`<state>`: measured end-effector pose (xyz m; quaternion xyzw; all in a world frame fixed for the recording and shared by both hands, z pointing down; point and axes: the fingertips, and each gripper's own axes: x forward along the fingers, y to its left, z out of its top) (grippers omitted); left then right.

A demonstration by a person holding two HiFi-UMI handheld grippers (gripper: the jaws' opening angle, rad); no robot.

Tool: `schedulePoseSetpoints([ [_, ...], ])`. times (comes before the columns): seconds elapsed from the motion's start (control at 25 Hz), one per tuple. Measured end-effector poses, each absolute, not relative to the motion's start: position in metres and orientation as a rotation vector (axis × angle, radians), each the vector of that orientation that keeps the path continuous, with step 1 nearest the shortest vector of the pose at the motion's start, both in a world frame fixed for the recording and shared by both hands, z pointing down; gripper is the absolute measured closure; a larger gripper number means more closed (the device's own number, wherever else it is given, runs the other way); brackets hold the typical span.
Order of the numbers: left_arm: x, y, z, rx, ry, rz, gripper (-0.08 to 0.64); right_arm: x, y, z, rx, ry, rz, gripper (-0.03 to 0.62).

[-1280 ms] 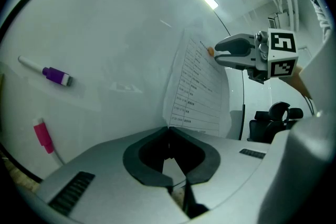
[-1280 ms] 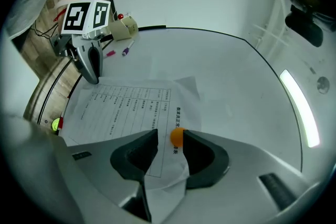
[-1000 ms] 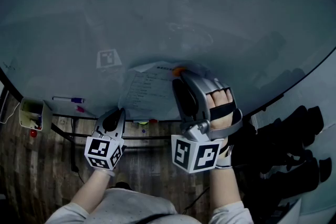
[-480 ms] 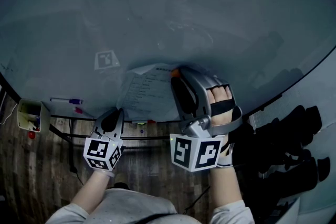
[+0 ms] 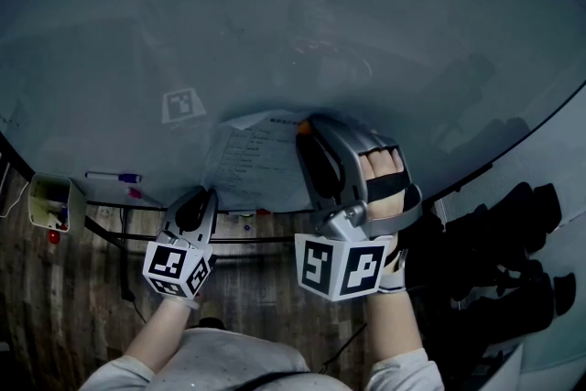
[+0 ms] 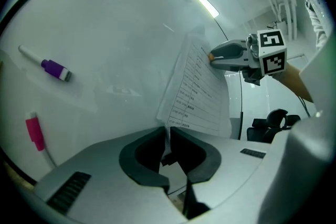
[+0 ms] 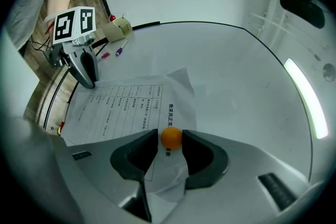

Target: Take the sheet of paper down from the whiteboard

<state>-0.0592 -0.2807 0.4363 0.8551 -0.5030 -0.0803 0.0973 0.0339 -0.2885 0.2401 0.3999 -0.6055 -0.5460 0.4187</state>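
Sheet of paper (image 7: pixel 121 107): hangs flat on the whiteboard (image 5: pixel 275 14), low and near the middle. It is pinned near its top edge by a round orange magnet (image 7: pixel 171 136). The top corners are creased and lift a little.

Change over the last second: practically none. Paper, magnet and both tools sit where they were. Only the head view has drifted slightly.

Right gripper (image 7: pixel 170 141): points level at the board, with one jaw tip on each side of the magnet and apparently pressed against it.

Left gripper (image 6: pixel 169 131): jaws all but together, pinching the sheet's bottom corner.

Reading: both grips are set and nothing has been released yet. The magnet has yet to come off. Once it does, the left pinch is all that keeps the sheet from dropping.

Board surface: glossy, mostly bare, with a strip light reflected in it. A square printed tag (image 5: pixel 184 104) sits left of the sheet. A purple marker (image 6: pixel 52 68) and a pink marker (image 6: pixel 34 132) lie further left.

Room: a small container (image 5: pixel 50 201) sits at the board's lower left. A wooden floor (image 5: pixel 265 279) shows below, and dark chairs (image 5: pixel 494 233) stand at the right.
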Motion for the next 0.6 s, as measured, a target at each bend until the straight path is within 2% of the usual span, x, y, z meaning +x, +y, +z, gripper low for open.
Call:
schedulePoseSetpoints([
  [0.08, -0.0577, -0.2803, 0.4357, 2.540, -1.479, -0.242, 0.501, 0.0340, -0.2882, 0.2406, 1.004, -1.521, -1.370, 0.436],
  [0.24, -0.0573, -0.2820, 0.4372, 2.530, -1.477, -0.228, 0.494, 0.0337, -0.2895, 0.2412, 1.002, -1.513, -1.379, 0.436],
  [0.32, -0.0582, -0.2841, 0.4397, 2.509, -1.487, -0.202, 0.532, 0.0337, -0.2900, 0.2417, 1.000, -1.508, -1.384, 0.437],
  [0.6, -0.0581, -0.2842, 0.4406, 2.482, -1.486, -0.206, 0.543, 0.0348, -0.2904, 0.2445, 1.003, -1.510, -1.390, 0.459],
])
